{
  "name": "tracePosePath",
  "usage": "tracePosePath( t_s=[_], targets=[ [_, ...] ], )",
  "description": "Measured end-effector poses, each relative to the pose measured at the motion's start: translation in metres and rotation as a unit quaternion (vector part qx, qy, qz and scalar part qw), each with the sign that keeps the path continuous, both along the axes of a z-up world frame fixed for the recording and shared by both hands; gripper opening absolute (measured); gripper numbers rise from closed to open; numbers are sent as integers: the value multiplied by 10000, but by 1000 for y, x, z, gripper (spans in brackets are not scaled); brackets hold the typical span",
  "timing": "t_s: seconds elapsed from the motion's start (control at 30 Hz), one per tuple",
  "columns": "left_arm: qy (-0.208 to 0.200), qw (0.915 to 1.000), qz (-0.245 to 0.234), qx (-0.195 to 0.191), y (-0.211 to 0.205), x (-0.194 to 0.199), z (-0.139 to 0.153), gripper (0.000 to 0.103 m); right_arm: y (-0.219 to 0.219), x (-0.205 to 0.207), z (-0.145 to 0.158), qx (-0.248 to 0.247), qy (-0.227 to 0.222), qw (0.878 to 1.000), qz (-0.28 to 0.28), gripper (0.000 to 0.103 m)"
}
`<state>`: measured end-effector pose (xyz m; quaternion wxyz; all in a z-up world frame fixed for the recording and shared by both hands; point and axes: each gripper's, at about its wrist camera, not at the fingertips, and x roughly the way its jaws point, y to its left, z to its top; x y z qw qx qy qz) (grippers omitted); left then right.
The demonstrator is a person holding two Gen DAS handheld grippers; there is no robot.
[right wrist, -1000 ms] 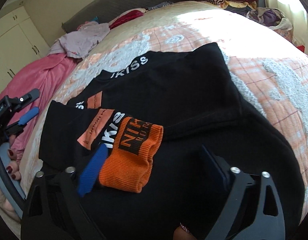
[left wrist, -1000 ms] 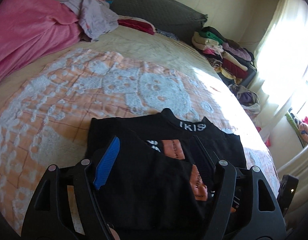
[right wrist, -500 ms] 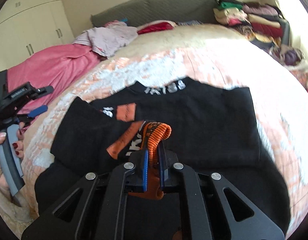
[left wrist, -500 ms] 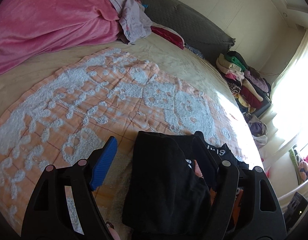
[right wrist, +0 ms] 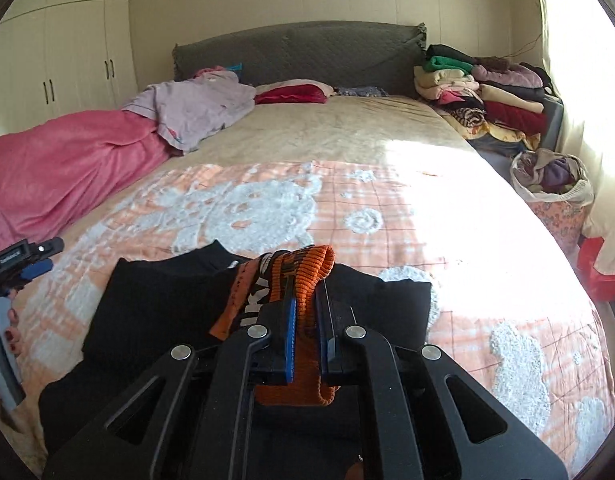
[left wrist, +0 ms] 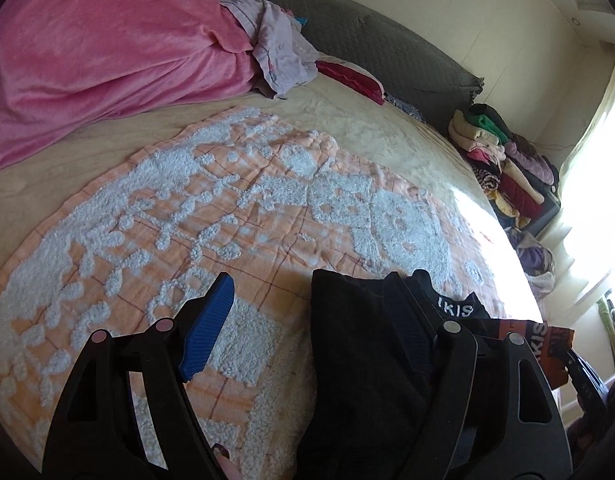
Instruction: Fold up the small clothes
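Right gripper [right wrist: 305, 312]: jaws together, clamped on the orange cuff [right wrist: 307, 268] of the black top's sleeve. The ribbed cuff stands up between the blue pads and drapes out behind them, so the grip looks firm enough to carry the sleeve across.

Left gripper [left wrist: 307, 320]: jaws wide apart, holding nothing. One blue pad [left wrist: 207, 328] hangs over the blanket; the other finger sits over the top's near edge. It looks parked there to pin or take that edge while the other side moves; contact with the cloth cannot be told.

Top [right wrist: 155, 304]: black, with white lettering at the collar, lying on the near edge of the bed, partly folded, one sleeve raised by its cuff. In the left view it fills the lower right, with the orange band [left wrist: 547, 344] at the far right.

Blanket [left wrist: 267, 208]: orange check with white fluffy figures, spread under the top, giving a flat place to fold on.

Bed [right wrist: 347, 128]: pink cover [right wrist: 67, 164] and a lilac garment [right wrist: 195, 108] on the left side, red pillow near the headboard, all well apart from the top.

Right of bed: stacked folded clothes [right wrist: 483, 88] and a bag of laundry [right wrist: 551, 176] by the window.

Step in hand: likely laying the sleeve over the body of the top.

Risk: the thick cuff may drag the layers beneath out of line.
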<state>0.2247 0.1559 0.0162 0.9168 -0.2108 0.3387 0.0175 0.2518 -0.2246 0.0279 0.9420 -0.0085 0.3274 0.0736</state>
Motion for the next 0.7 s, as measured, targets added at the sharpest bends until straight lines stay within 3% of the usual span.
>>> tracePosePath(
  t_s=[0.37, 0.57, 0.7],
  targets=[
    [204, 9937, -757, 794, -60, 11, -14, 69, -11, 1, -37, -126, 267, 9993, -239, 7],
    [369, 9830, -1350, 1192, -104, 19, -32, 69, -12, 0, -42, -191, 299, 9990, -265, 8],
    [803, 9748, -1557, 1382, -117, 29, -53, 69, -14, -1, -45, -196, 314, 9988, -311, 8]
  ],
)
